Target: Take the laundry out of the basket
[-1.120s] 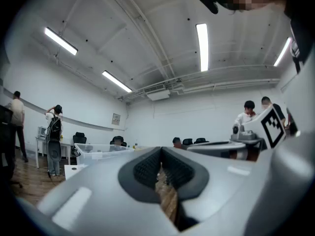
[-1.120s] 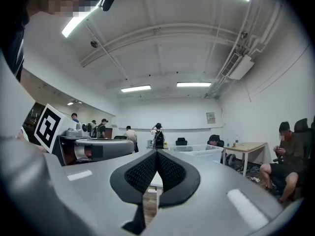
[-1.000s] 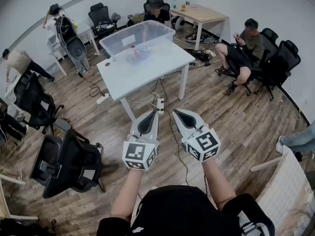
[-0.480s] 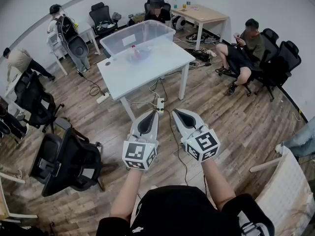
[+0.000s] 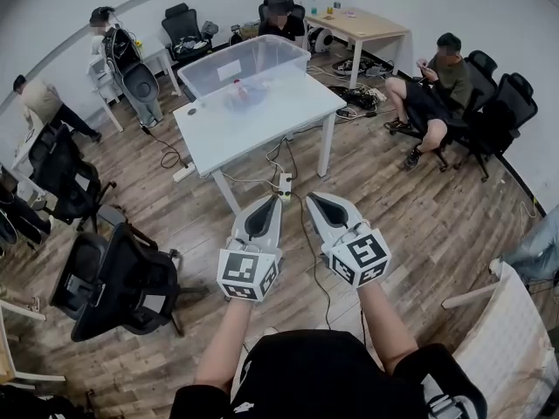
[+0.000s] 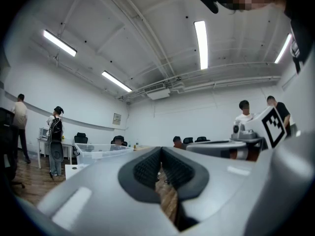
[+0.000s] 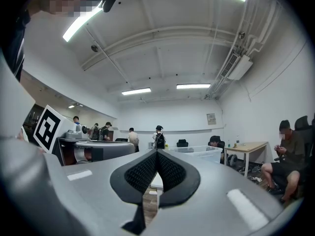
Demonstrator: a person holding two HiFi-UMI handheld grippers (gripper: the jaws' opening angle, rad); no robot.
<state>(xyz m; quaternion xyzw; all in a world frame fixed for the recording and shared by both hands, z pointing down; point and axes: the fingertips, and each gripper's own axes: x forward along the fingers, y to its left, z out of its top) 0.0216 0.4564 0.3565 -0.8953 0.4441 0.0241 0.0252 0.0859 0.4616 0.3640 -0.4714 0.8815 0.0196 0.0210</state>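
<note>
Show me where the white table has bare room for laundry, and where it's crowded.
The white table is bare across its near half, from the clear bin to the near edge and right corner. The far side is crowded: the bin fills it, with a small reddish item at its near wall.

Tools, left gripper [image 5: 270, 202] and right gripper [image 5: 314, 202]: light grey moulded shells tapering to the tips, each with a black teardrop-shaped inset. Pads [image 6: 145, 167] black, finely ribbed. Rear ends: left cube [image 5: 248, 274] and right cube [image 5: 360, 257], white with black square markers. Clothing: black top [image 5: 314, 369], forearms uncovered.
</note>
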